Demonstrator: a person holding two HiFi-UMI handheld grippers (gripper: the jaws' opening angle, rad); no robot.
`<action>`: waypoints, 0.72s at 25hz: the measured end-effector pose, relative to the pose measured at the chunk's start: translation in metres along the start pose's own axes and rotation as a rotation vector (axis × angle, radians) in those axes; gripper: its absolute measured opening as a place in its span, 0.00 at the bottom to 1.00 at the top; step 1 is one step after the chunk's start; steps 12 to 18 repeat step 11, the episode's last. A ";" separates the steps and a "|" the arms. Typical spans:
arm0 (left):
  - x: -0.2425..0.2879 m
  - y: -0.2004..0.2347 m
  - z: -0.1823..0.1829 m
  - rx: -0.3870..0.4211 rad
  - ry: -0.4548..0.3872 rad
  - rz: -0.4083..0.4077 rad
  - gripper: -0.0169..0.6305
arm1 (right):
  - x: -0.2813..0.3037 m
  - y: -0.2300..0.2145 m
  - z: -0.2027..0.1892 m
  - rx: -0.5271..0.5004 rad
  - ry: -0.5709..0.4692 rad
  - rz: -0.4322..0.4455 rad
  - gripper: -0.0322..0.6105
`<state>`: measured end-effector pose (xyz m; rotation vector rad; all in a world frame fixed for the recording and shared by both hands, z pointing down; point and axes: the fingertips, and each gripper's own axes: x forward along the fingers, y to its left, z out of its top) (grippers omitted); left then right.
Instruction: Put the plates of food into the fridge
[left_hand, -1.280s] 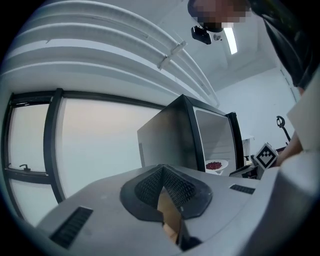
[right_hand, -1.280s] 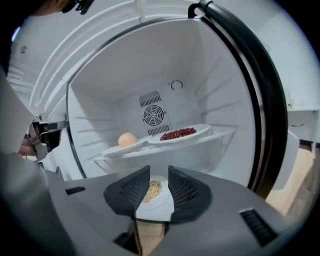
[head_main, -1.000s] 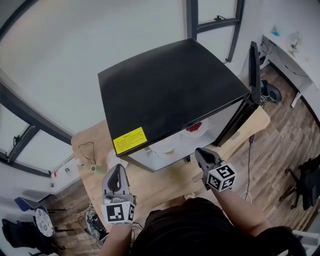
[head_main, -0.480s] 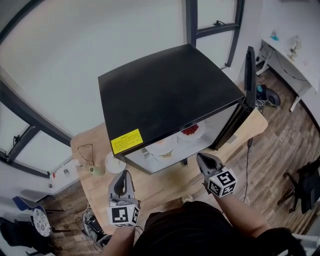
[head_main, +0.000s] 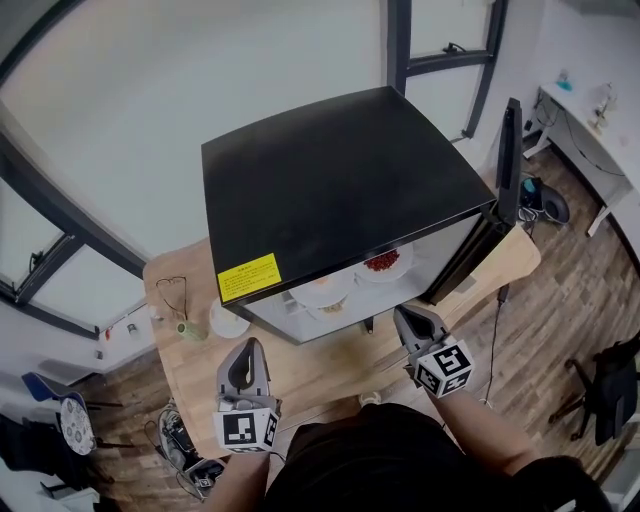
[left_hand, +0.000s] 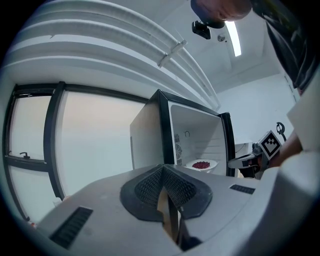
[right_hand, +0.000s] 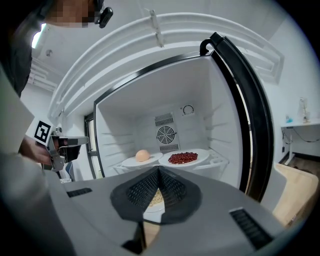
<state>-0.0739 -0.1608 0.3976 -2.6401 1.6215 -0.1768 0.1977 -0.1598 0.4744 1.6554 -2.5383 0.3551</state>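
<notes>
The left gripper and the right gripper both have their jaws pressed together, holding nothing. In front of them the fridge stands open. On its shelf, a plate of red food sits beside a plate with a pale ball.

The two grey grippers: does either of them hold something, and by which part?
Nothing is held. The grey left gripper and the grey right gripper both have jaws shut together with nothing between.

Yellow sticker: on the fridge top, front left corner — dark print, too small to read.
Left hand-held gripper: black-and-white square code on its cube — no letters.
Right hand-held gripper: likewise.
</notes>
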 end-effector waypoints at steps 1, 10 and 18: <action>-0.001 0.000 0.000 0.002 0.002 0.007 0.03 | 0.001 0.000 0.000 -0.001 0.001 0.008 0.08; -0.003 -0.003 -0.002 0.002 0.013 0.069 0.03 | 0.013 -0.001 -0.001 -0.019 0.006 0.082 0.08; -0.002 -0.004 -0.003 0.001 0.013 0.074 0.03 | 0.014 -0.002 -0.001 -0.023 0.007 0.089 0.08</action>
